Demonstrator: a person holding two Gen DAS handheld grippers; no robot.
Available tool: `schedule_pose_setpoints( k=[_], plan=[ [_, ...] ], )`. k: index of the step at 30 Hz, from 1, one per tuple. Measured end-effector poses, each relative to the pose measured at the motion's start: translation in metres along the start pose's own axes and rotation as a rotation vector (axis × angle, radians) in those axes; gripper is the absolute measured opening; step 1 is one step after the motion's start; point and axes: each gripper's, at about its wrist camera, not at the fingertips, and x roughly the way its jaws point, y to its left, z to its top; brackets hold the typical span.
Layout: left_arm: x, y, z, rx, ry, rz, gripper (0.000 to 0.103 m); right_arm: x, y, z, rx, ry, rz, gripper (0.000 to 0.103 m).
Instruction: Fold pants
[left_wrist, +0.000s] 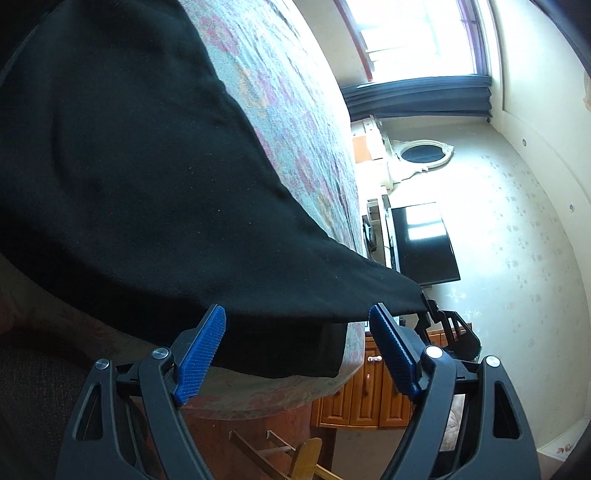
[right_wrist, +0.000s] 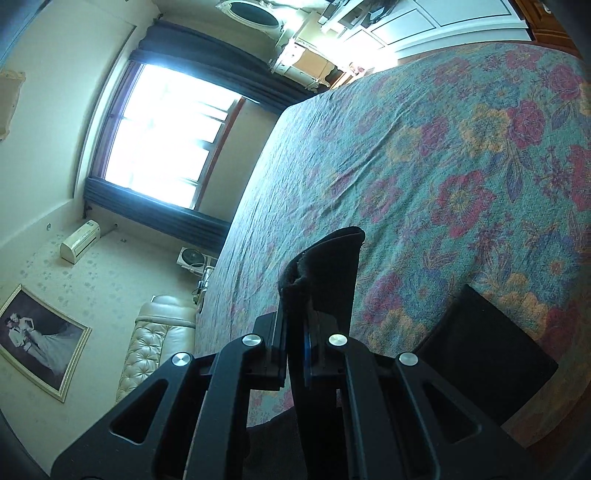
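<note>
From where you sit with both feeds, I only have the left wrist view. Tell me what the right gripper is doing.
Observer: The right gripper is shut on a bunched edge of the black pants, which sticks up past its fingers.
Operator: Tell me what lies beyond it.
Observer: The floral bedspread, bare ahead of that gripper, with another dark part of the pants lying flat at lower right.
Operator: Give me the room on that side.
Observer: A cream tufted sofa stands beside the bed, under a framed picture.
</note>
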Motion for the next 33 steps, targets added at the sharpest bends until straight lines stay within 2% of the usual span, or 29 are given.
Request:
schedule_pose_setpoints(
  k=[2,6,8,11,15,16,18,19,26,30,31,33],
  plan=[
    [-0.001,0.001,-0.003,-0.022,0.005,0.002,0.079,-0.003,-0.004,-0.001,0.008,-0.001,0.003,0.006],
    [-0.003,-0.006,-0.002,-0.002,-0.020,0.002,0.079,-0.011,-0.012,-0.001,0.026,-0.009,0.009,0.006],
    [0.003,-0.004,0.002,-0.003,-0.022,0.030,0.079,-0.015,-0.015,-0.002,0.041,-0.008,0.023,0.006],
    [0.013,0.005,0.006,-0.073,-0.026,0.080,0.079,-0.020,-0.016,-0.005,0.043,-0.011,0.034,0.006],
    [0.019,0.007,0.013,-0.093,-0.056,0.092,0.079,-0.028,-0.015,-0.006,0.045,-0.015,0.047,0.006],
    [0.019,0.008,0.014,-0.093,-0.059,0.098,0.075,-0.030,-0.016,-0.006,0.046,-0.016,0.050,0.006],
    [0.020,0.007,0.014,-0.067,-0.036,0.165,0.016,-0.035,-0.018,-0.007,0.053,-0.019,0.059,0.006],
    [0.021,0.008,0.014,-0.050,-0.011,0.187,0.014,-0.037,-0.019,-0.009,0.055,-0.020,0.061,0.006],
    [0.007,0.001,0.003,0.027,-0.002,0.214,0.014,-0.061,-0.043,-0.022,0.066,-0.021,0.037,0.006],
    [0.013,0.011,0.000,0.002,0.025,0.252,0.017,-0.072,-0.075,-0.032,0.092,-0.012,-0.030,0.006],
    [0.016,0.009,0.000,0.023,0.030,0.266,0.017,-0.073,-0.086,-0.035,0.102,-0.007,-0.053,0.006],
    [0.020,0.006,0.000,0.042,0.050,0.269,0.034,-0.073,-0.109,-0.041,0.132,0.002,-0.102,0.006]
  ],
)
